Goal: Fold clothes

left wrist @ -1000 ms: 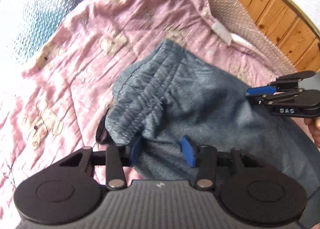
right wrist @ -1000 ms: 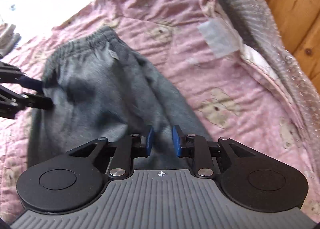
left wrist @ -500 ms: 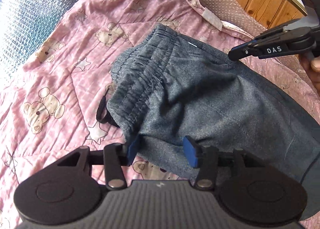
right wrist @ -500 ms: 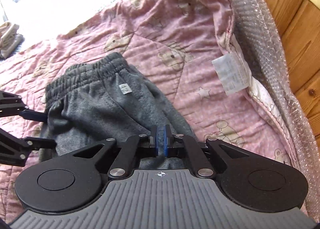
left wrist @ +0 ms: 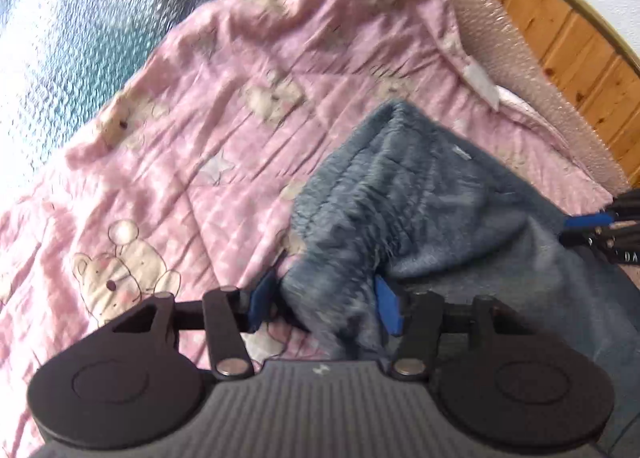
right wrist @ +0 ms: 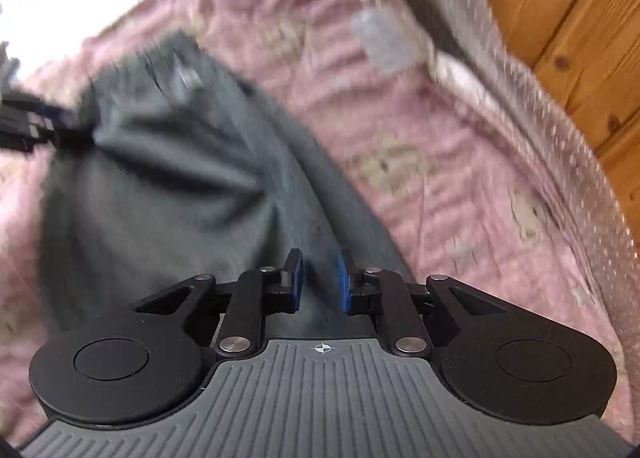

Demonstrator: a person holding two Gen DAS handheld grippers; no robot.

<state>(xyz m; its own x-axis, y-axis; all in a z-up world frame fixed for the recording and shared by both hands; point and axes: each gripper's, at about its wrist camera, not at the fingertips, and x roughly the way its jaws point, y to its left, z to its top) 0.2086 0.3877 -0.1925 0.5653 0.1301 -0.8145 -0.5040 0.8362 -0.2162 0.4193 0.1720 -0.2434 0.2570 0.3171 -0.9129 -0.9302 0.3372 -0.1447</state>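
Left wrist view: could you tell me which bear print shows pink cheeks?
The sharp bear print at lower left; the others farther up the quilt are too blurred.

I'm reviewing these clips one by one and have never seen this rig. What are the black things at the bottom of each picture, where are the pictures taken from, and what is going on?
No robot here: a person holds a two-finger gripper in each hand, and each carries a fisheye camera looking along its blue-padded fingers. One picture comes from the left gripper, the other from the right gripper. On a pink quilt printed with bears lie grey sweatpants. Bubble wrap and a wooden wall edge it. The left gripper's jaws, just opening, straddle a bunch of the waistband; the right's, also just opening, stand slightly apart over the fabric. Neither seems to clamp it, though blur makes that uncertain.
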